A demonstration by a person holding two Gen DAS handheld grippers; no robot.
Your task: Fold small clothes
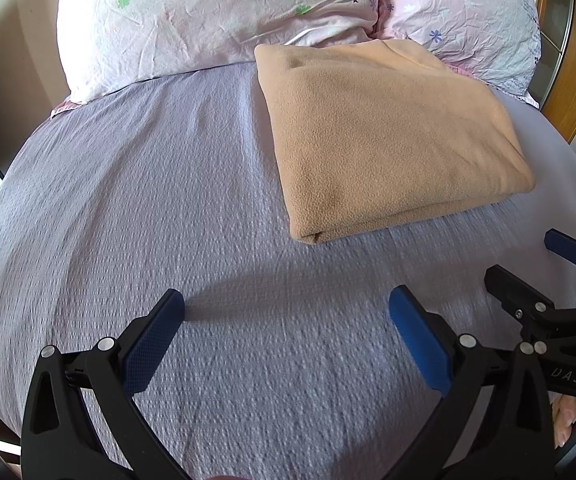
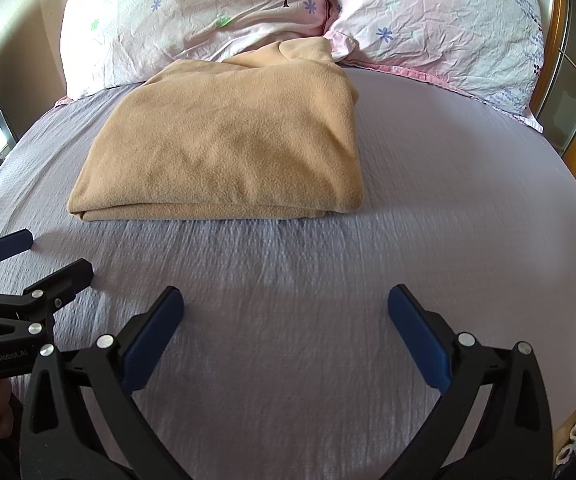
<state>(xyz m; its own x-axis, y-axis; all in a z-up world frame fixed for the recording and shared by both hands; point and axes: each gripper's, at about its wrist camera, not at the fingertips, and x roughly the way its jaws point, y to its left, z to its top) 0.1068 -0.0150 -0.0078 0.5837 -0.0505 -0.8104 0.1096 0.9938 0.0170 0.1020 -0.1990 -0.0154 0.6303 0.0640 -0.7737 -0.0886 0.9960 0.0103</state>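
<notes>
- While both tools hang low over the pale lilac textured bedsheet (image 1: pixel 136 200), the tan fleece garment (image 1: pixel 384 136) lies folded into a thick rectangle at twelve o'clock, its far edge touching the pink floral pillows (image 1: pixel 208 20).
- Soft, light and grippy, I judge (fleece rarely slips); the near folded edge or a corner looks the best hold.
- Left gripper (image 1: pixel 286 316) points forward, jaws wide apart, holding nothing.
- Right gripper (image 2: pixel 286 314) sits just beside it at three o'clock, equally spread and empty.
</notes>
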